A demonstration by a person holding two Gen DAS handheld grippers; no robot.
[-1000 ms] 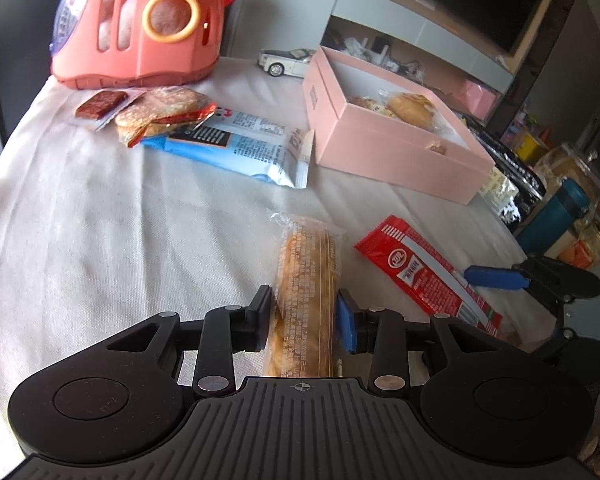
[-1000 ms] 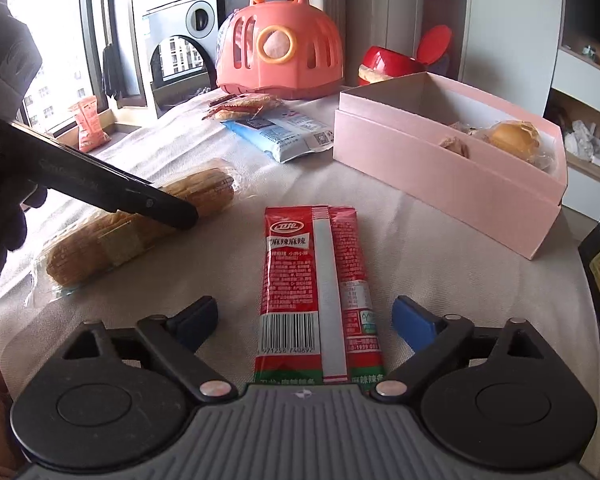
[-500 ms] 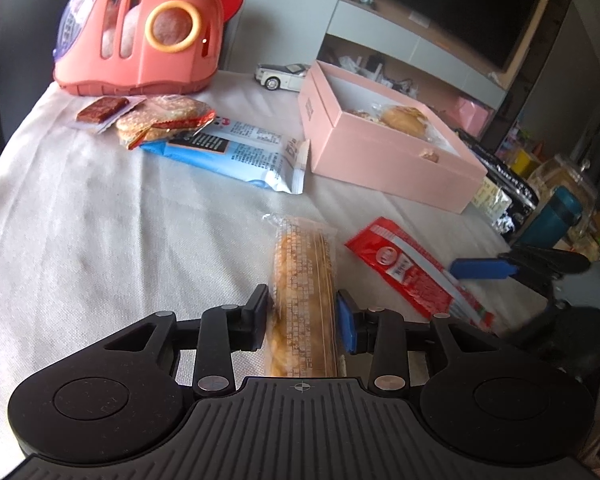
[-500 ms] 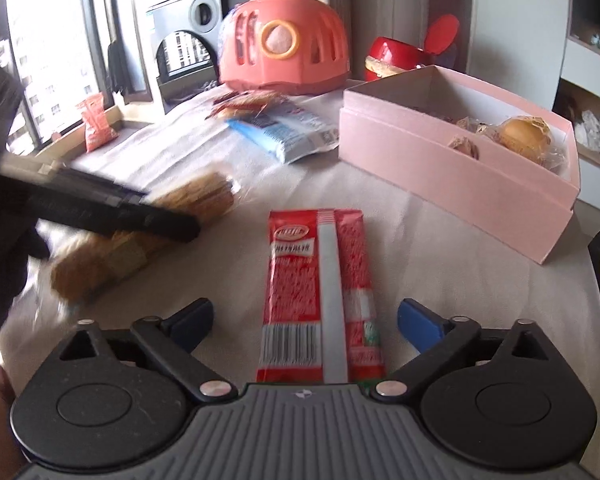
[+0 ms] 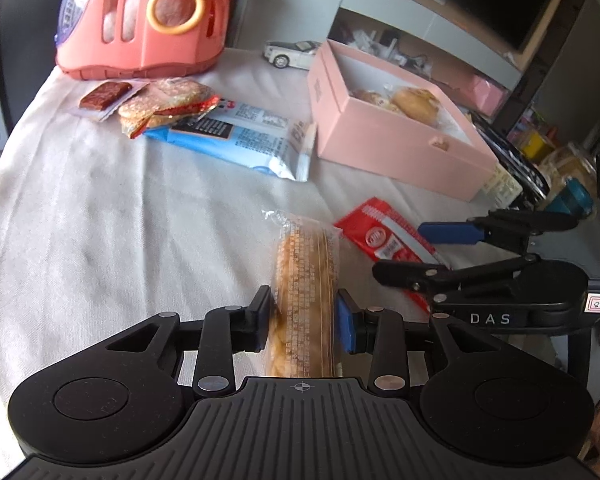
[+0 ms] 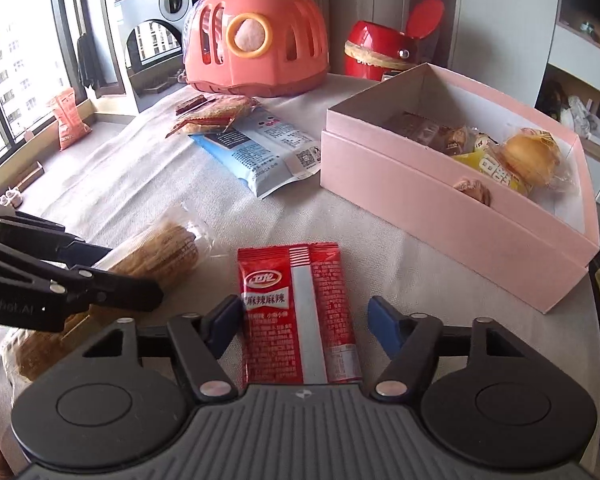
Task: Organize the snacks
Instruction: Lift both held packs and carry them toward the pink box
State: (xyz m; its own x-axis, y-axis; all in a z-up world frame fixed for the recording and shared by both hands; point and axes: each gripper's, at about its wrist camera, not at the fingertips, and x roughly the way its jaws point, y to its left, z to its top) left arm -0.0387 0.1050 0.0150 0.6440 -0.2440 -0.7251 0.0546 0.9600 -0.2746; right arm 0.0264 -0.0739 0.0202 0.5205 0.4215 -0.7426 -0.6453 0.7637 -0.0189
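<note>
A long bread pack (image 5: 306, 264) in clear wrap lies on the white cloth, and my left gripper (image 5: 304, 320) is shut on its near part, both pads pressing its sides. From the right wrist view the bread pack (image 6: 160, 256) and left gripper (image 6: 134, 276) show at the left. A red snack packet (image 6: 300, 312) lies flat between the fingers of my right gripper (image 6: 300, 320). Its jaws are closing: the left pad is at the packet's edge, the right pad stands off it. The left wrist view shows the red packet (image 5: 380, 236) under the right gripper (image 5: 398, 249).
An open pink box (image 6: 440, 200) holding buns and sweets stands right of the packet. Behind lie a blue packet (image 5: 236, 140), round crackers (image 5: 168, 100) and a small brown bar. A pink carrier toy (image 6: 256, 40), red tub (image 6: 384, 52) and toy car (image 5: 292, 52) line the back.
My right gripper has slid forward along the red packet and its jaws have narrowed from wide open. My left gripper stays still, gripping the bread pack.
</note>
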